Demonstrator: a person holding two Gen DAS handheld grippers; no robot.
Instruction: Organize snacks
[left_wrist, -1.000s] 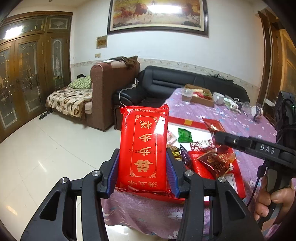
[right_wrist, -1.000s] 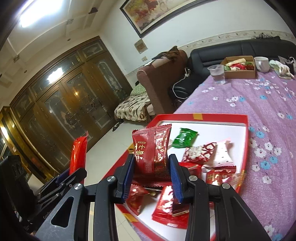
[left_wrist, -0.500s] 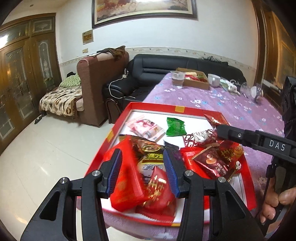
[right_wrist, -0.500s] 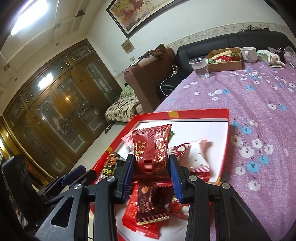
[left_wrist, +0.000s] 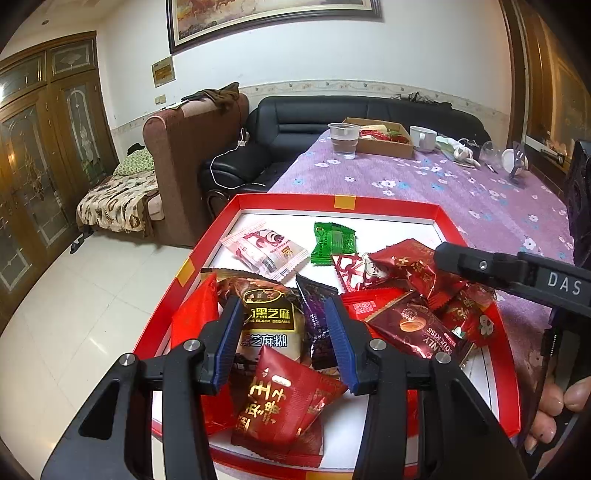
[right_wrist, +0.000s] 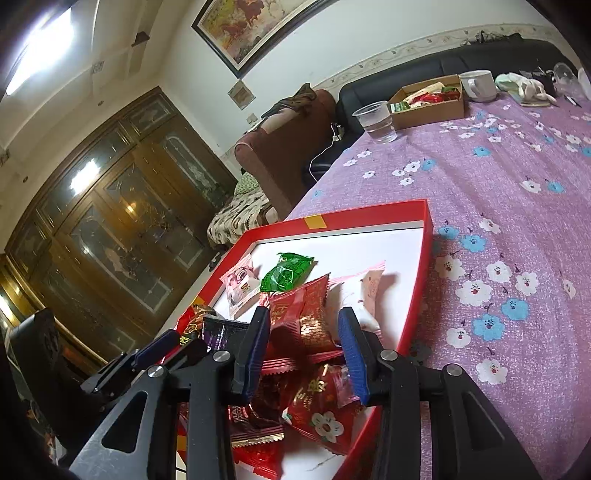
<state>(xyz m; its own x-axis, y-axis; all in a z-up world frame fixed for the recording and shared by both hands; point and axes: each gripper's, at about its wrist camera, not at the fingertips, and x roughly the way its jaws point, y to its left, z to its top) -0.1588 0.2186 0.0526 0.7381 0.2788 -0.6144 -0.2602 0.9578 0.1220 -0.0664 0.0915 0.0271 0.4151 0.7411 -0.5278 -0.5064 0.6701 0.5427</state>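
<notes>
A red tray (left_wrist: 343, 202) with a white floor holds several wrapped snacks at the near corner of the table. My left gripper (left_wrist: 283, 306) hangs open above a black sesame sachet (left_wrist: 271, 321), gripping nothing. The long red packet (left_wrist: 194, 321) lies in the tray just outside its left finger. My right gripper (right_wrist: 303, 314) has its jaws opening, and a dark red packet (right_wrist: 306, 317) sits tilted and blurred between them, clear of the right pad. A green packet (right_wrist: 286, 271) and a pink-white one (left_wrist: 264, 249) lie farther back in the tray (right_wrist: 314, 222).
The purple flowered tablecloth (left_wrist: 443, 184) runs back to a plastic cup (left_wrist: 343, 140), a cardboard box of snacks (left_wrist: 380, 138) and a white mug (left_wrist: 423, 137). A black sofa (left_wrist: 332, 114) and a brown armchair (left_wrist: 184, 147) stand beyond. A person's hand (left_wrist: 554, 406) holds the right gripper.
Both grippers came down over the tray. The long red packet left my left gripper and dropped into the tray. The dark red packet has tipped loose between the right jaws.
</notes>
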